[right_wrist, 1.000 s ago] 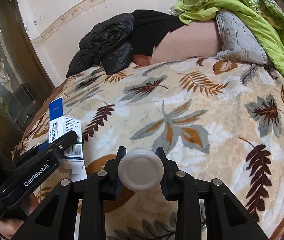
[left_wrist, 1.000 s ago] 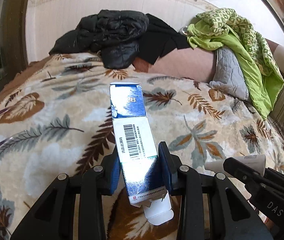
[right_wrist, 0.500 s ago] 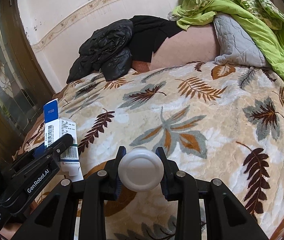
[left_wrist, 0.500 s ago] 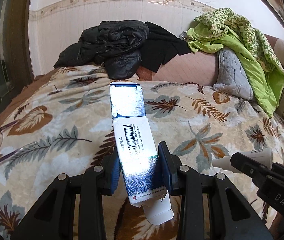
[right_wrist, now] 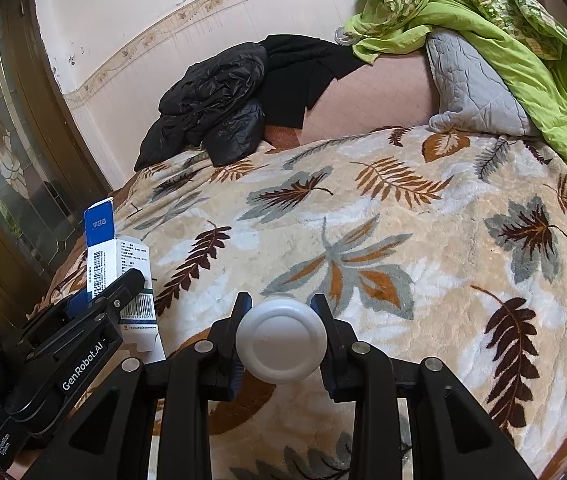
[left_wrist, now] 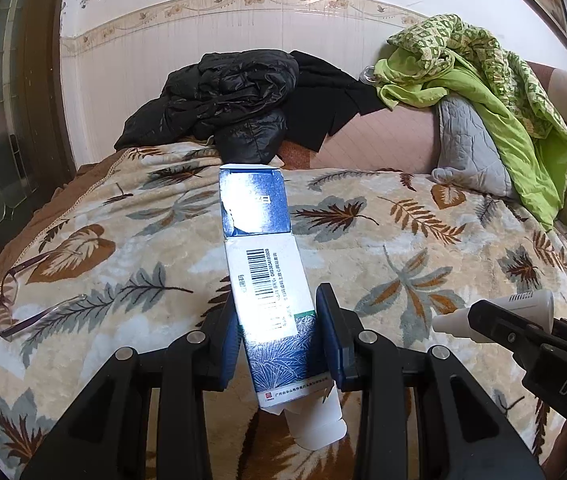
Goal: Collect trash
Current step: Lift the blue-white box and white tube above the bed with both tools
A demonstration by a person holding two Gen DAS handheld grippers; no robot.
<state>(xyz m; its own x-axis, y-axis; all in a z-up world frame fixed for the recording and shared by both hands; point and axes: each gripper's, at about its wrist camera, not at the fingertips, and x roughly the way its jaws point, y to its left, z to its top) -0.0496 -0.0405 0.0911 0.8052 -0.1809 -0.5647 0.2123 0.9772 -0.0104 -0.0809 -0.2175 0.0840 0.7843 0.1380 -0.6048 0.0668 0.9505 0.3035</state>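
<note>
Trash, carton: blue-and-white medicine box, flattened, top flap open, clamped between the pads of the left gripper and raised above the blanket near its front edge.
Trash, bottle: small white plastic bottle, round base toward the camera, pinched in the right gripper; nozzle end seen in the left view, pointing toward the carton.
Left fingers: narrow, closed on the carton's lower half, barcode face up.
Right fingers: narrow, pressed on both sides of the bottle.
Grippers: side by side, apart, both tilted down over the front of the bed.
Blanket: leaf-patterned, covering the bed.
Glasses: thin-framed pair lying at the blanket's left edge.
Far edge: black jacket, grey pillow, green quilt piled against the wall.
</note>
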